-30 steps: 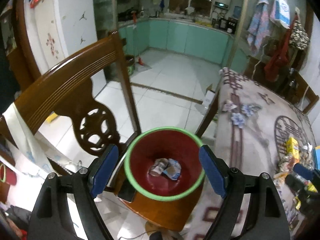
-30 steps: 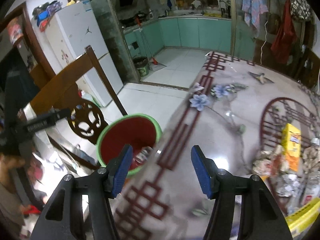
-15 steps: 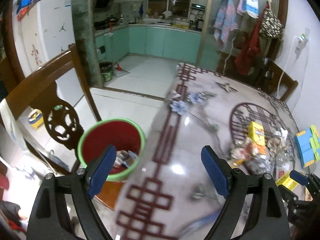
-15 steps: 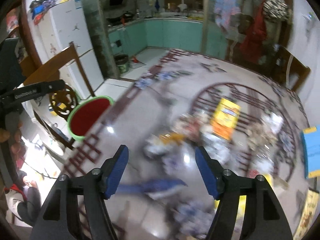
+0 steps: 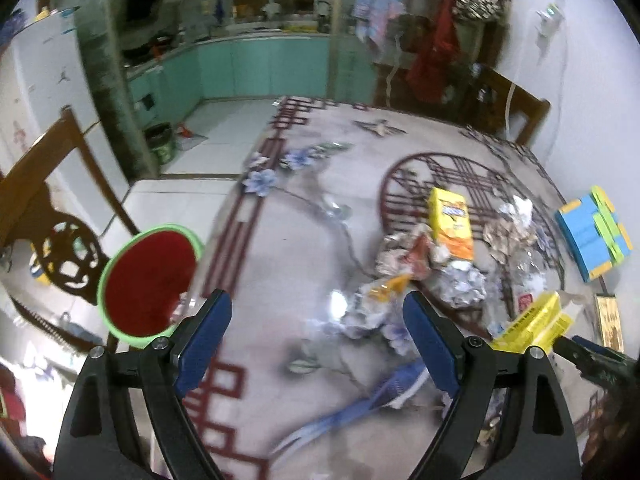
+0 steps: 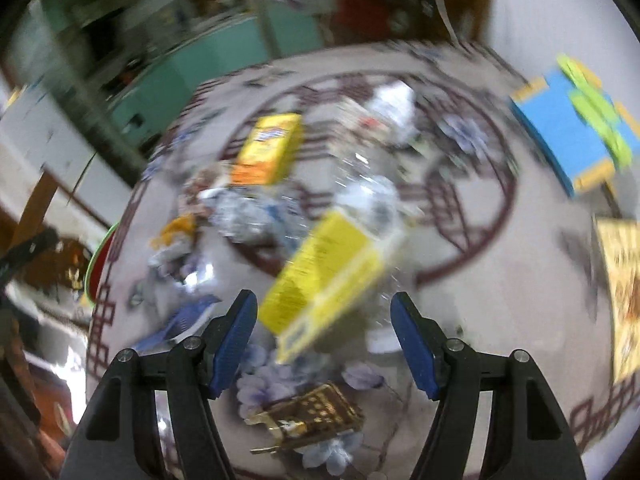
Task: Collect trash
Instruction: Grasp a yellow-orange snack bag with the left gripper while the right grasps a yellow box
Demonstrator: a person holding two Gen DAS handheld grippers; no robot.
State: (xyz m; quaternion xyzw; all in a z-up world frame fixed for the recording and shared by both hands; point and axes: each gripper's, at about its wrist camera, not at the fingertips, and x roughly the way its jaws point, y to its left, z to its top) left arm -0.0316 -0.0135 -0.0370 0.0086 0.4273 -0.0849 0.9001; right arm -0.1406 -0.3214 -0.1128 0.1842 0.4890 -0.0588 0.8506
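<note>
Two grippers are hovering over the tabletop (image 5: pixel 280 288), both with fingers spread and gripping nothing. Left gripper (image 5: pixel 316 334) is facing crumpled wrappers (image 5: pixel 368 308) and a blue wrapper (image 5: pixel 360 404) lying near it; the red bin (image 5: pixel 148 280) is sitting off the left edge. Right gripper (image 6: pixel 324 336) is pointing at a yellow box (image 6: pixel 324 272), with a gold wrapper (image 6: pixel 312 420) lying nearer.

I see a dim room lit from above. A white shine sits on the table (image 5: pixel 280 280). My right view is very blurry. Edges bend round and dark.
</note>
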